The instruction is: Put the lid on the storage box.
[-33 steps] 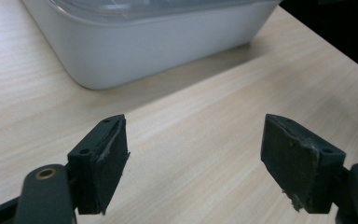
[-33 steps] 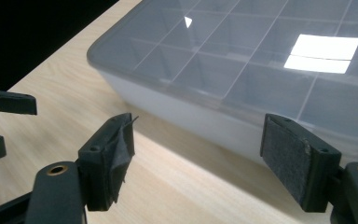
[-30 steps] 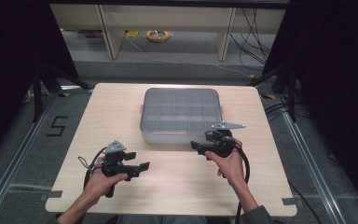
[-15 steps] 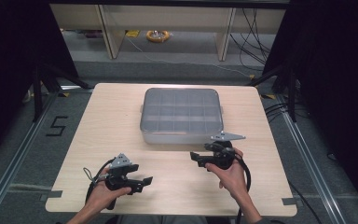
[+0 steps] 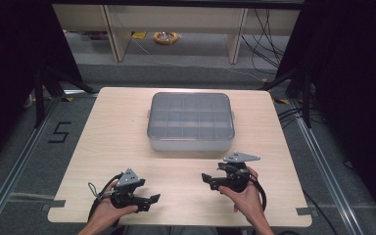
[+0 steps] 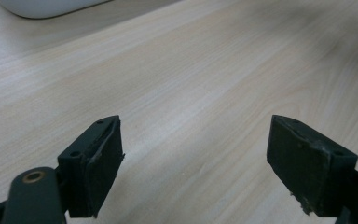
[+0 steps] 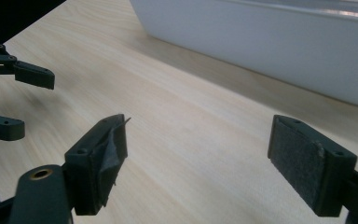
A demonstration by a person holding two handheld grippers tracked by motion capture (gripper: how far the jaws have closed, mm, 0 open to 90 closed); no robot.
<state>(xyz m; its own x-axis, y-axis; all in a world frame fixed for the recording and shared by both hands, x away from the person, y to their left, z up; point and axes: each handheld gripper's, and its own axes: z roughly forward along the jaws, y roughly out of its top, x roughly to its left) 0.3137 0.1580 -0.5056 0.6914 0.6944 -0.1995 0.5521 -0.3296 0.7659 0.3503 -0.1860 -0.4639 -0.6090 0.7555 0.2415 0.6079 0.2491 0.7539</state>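
A clear plastic compartment box [image 5: 191,120] with its lid on sits at the table's far middle. My left gripper [image 5: 149,199] lies low near the front edge on the left, its jaws pointing right. In the left gripper view it [image 6: 196,154] stands open over bare wood, its jaws having just been opening with nothing between them. My right gripper [image 5: 206,180] is at front right, its jaws pointing left, well short of the box. In the right gripper view it [image 7: 198,154] is open and has just been opening wider, with nothing held. The box wall [image 7: 279,46] rises beyond it.
The light wooden table [image 5: 117,127] has bare wood on both sides of the box and between the two grippers. In the right gripper view the left gripper [image 7: 37,102] shows at the left edge. Cables trail from each gripper toward the front edge. Dark floor and rails surround the table.
Both hands have drawn back from the box toward the table's front edge and come lower. The right gripper has left the box's front right corner. Its jaws stand wider.
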